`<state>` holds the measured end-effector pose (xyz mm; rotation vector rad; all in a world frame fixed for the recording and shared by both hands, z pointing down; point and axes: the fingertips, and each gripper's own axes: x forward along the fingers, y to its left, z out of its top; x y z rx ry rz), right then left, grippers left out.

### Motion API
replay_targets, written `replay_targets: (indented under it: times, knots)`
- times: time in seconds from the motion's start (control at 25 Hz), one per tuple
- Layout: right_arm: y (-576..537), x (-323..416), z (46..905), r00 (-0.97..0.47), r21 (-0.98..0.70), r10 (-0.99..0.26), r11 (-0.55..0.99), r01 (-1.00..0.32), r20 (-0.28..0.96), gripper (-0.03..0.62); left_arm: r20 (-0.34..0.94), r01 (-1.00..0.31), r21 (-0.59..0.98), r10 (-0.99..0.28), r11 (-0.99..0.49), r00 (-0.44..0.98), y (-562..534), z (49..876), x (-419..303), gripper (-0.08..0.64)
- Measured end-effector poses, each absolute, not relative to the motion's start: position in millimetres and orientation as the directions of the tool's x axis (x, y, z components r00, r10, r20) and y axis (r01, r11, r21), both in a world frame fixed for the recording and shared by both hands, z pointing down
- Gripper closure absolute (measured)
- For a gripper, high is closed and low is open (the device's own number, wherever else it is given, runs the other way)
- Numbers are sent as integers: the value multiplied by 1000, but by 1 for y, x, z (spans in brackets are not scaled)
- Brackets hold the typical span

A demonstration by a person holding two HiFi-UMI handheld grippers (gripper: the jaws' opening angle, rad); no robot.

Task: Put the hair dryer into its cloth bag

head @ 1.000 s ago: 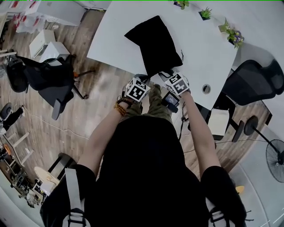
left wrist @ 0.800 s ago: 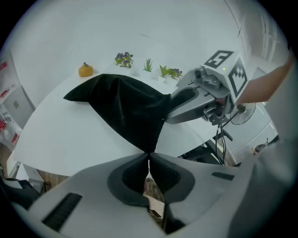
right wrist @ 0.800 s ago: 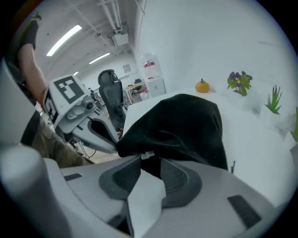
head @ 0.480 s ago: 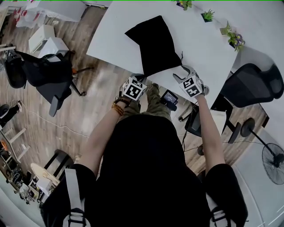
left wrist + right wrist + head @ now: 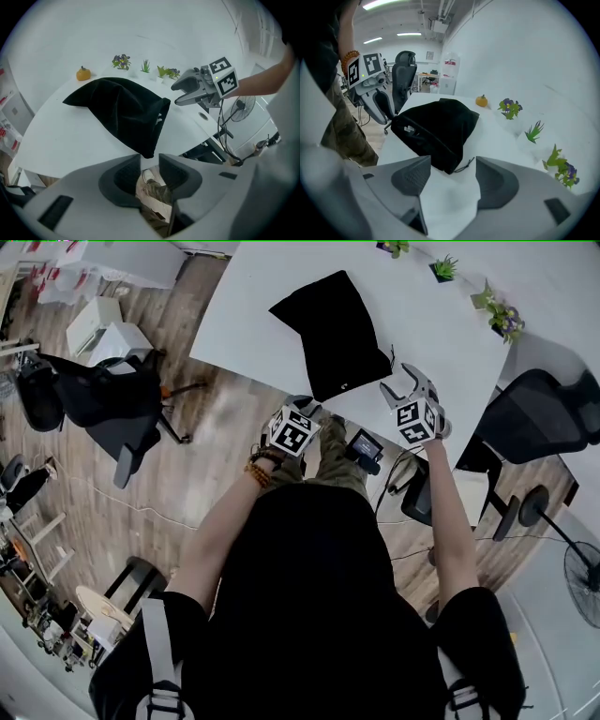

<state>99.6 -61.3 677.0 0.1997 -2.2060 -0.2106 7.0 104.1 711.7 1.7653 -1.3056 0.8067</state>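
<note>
The black cloth bag [image 5: 336, 329] lies bulging on the white table [image 5: 253, 306], its mouth end toward me. No hair dryer is in view. My left gripper [image 5: 305, 406] sits at the table's near edge. Its jaws have just been opening and stand a little apart, with the bag's near corner [image 5: 149, 151] just beyond the tips and nothing pressed between the pads. My right gripper [image 5: 401, 381] hovers over the table to the right of the bag. Its jaws have just been opening and now stand wide, with nothing in them; the bag [image 5: 436, 126] and its drawstring end lie ahead.
Small potted plants [image 5: 494, 315] and an orange pumpkin [image 5: 83, 74] line the table's far side. A round cable hole [image 5: 202, 116] is near the right gripper. Office chairs [image 5: 539, 413] [image 5: 103, 409] stand on both sides, and a floor fan [image 5: 586, 577] at the right.
The right gripper has left the bag's near edge, swung out to the right and a little up, and opened wide. The left gripper has stayed at the bag's corner.
</note>
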Motion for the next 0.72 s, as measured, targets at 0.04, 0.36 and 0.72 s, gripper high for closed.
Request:
replay_targets:
  times: [0.04, 0.36, 0.72]
  knots:
    - [-61, 104, 680, -588, 224, -221, 972, -70, 778, 301, 842, -962, 228, -464, -153, 273, 105, 714, 8, 411]
    - [-56, 80, 716, -530, 178, -163, 984, -23, 832, 302, 856, -968, 224, -452, -113, 251, 82, 722, 14, 355]
    - [-28, 88, 724, -497, 128, -119, 992, -17, 860, 488, 878, -976, 215, -428, -43, 212, 101, 734, -12, 515]
